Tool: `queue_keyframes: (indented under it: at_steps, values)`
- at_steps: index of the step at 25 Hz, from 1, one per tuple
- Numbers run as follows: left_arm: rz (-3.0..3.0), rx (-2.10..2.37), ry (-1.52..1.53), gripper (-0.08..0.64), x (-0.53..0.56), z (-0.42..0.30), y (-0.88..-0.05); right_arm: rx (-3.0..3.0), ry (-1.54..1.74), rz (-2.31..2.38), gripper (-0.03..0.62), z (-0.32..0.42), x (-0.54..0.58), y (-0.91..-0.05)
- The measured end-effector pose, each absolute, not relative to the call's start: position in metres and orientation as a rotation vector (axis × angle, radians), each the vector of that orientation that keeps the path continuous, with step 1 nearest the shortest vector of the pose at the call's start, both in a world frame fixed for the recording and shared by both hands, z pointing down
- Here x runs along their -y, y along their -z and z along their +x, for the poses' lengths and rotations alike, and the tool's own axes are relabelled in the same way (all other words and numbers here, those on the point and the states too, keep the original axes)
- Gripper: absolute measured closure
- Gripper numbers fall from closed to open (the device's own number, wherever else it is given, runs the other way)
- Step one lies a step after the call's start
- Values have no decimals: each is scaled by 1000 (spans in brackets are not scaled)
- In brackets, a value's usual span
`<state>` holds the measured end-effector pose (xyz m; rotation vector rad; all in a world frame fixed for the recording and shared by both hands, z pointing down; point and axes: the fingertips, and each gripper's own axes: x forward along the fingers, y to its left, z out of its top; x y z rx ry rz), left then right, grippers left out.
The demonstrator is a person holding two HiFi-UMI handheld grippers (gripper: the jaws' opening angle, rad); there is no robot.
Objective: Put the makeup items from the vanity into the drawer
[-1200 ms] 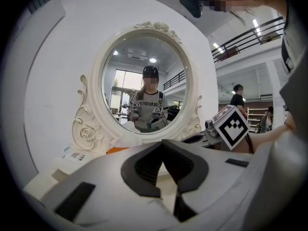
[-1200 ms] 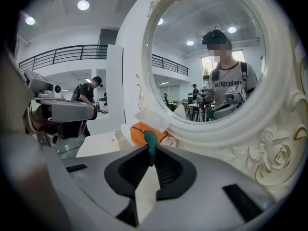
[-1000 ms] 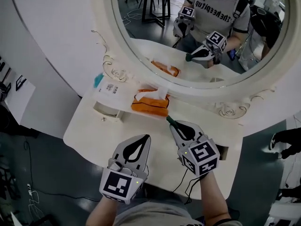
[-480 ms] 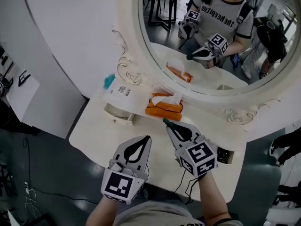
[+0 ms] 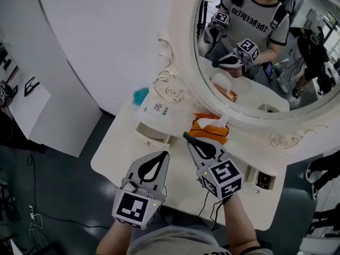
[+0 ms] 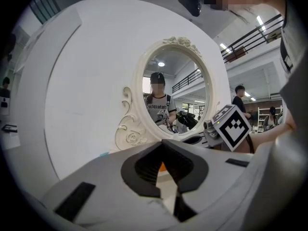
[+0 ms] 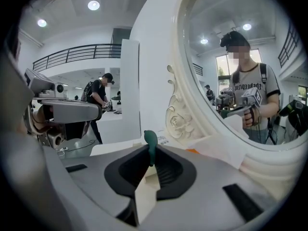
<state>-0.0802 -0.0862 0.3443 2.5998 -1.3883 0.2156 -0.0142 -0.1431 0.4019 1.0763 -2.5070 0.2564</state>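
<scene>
Vanity, white-topped, is occupying the centre of the head view, and a large oval mirror in an ornate cream frame is rising from its far edge. The glass is reflecting the person with both grippers.

The left gripper is hovering over the near edge of the top. Its jaws are standing closed tip to tip, and its own view is showing nothing held between them. The right gripper is sitting just beside it, further in toward the mirror. Its jaws are pinching a slim dark green makeup item, and the rounded end of that item is sticking out past the tips, as the right gripper view confirms.

An orange tissue pack is lying at the foot of the mirror frame, just beyond the right gripper's tips. To its left a white printed packet is resting above a small white drawer, which is standing open in the top. A small dark device is sitting at the right end of the top. A teal object is showing at the far left corner, behind the packet; what it is cannot be told.
</scene>
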Motion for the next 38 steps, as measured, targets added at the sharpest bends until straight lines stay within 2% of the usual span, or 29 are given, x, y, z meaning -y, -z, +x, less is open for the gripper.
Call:
queue_keyframes:
  at_steps: [20, 38]
  values:
    - [2558, 1363, -233, 523, 124, -172, -363, 2464, -313, 1036, 543, -108, 177, -433]
    - [2558, 1259, -259, 523, 150, -194, -391, 2332, -419, 1023, 541, -128, 186, -494]
